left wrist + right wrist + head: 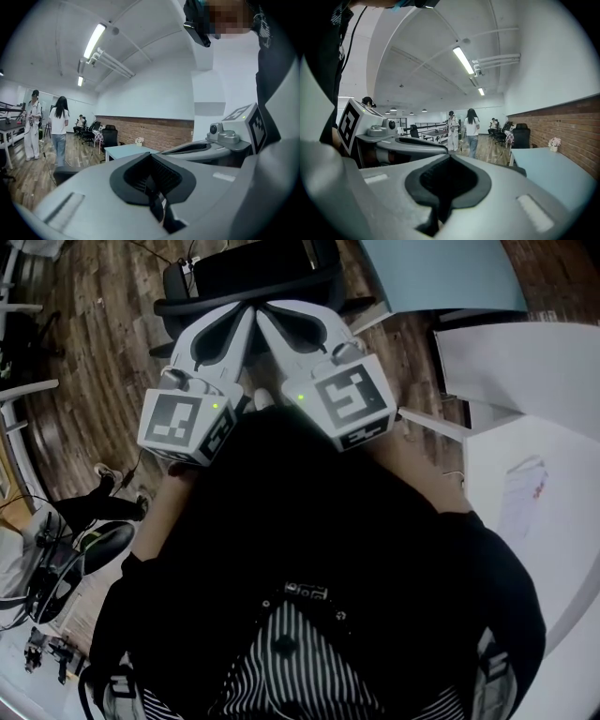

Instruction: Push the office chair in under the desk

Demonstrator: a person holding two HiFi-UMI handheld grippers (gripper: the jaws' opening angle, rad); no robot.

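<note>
The black office chair (246,276) stands on the wood floor at the top of the head view, left of a light blue desk (441,273). Both grippers are held close together in front of the person's chest, tips pointing toward the chair. My left gripper (246,313) is shut with nothing in it, and so is my right gripper (269,313). Neither touches the chair. In the left gripper view the shut jaws (152,180) point level across the room, with the blue desk (126,151) beyond. The right gripper view shows its shut jaws (447,180) and the blue desk (555,173) at right.
A white desk (525,371) with papers fills the right side of the head view. Another chair and cables (56,559) lie at lower left. Two people (461,129) stand farther down the room, with more black chairs (520,136) by a brick wall.
</note>
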